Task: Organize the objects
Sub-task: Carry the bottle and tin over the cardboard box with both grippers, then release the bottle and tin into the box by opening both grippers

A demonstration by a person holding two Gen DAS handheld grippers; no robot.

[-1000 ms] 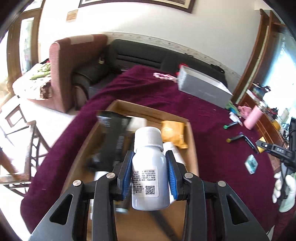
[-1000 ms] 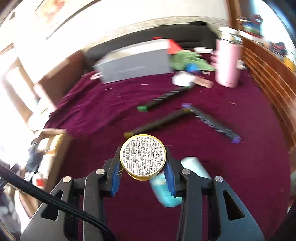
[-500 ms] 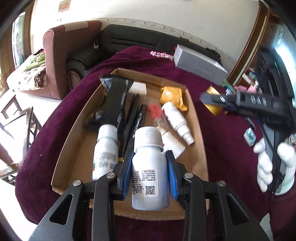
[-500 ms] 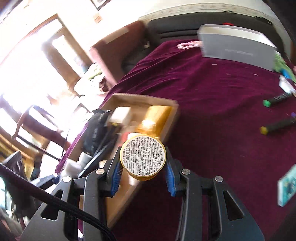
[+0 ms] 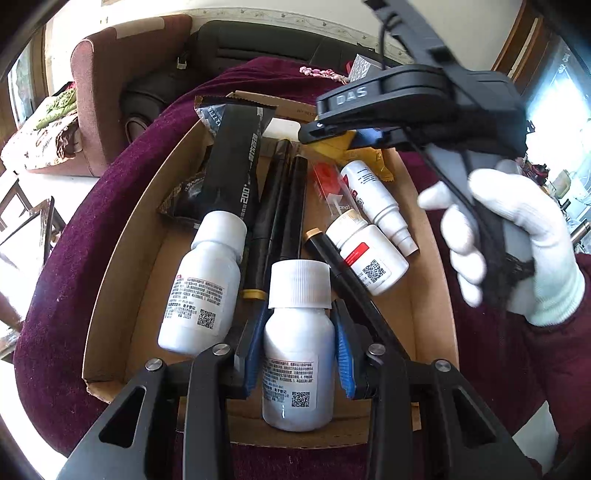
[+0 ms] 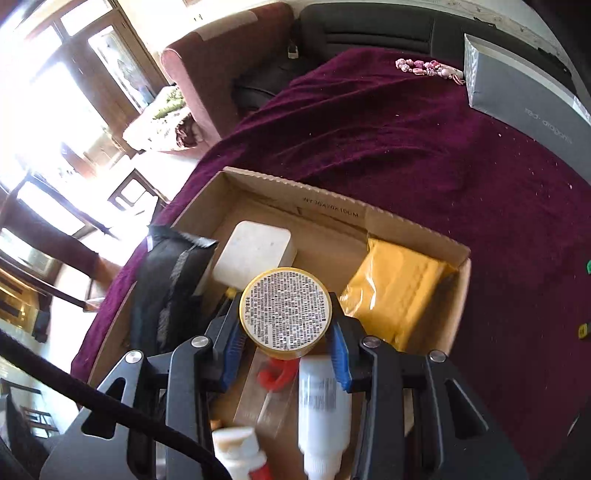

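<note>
Here, a maroon cloth (image 6: 424, 147) covers the surface, with a sofa (image 6: 369, 26) in the upper frame. At centre, an open cardboard box (image 5: 122, 280) holds bottles and packets. The left gripper (image 5: 297, 347) clamps a white bottle (image 5: 297, 339) over the box's near end. The right gripper (image 6: 284, 339) clamps a yellow tin (image 6: 285, 308) over its far end. Only the left view shows the gloved hand (image 5: 517, 240); only the right shows a grey box (image 6: 524, 92), cut off at the upper right.
</note>
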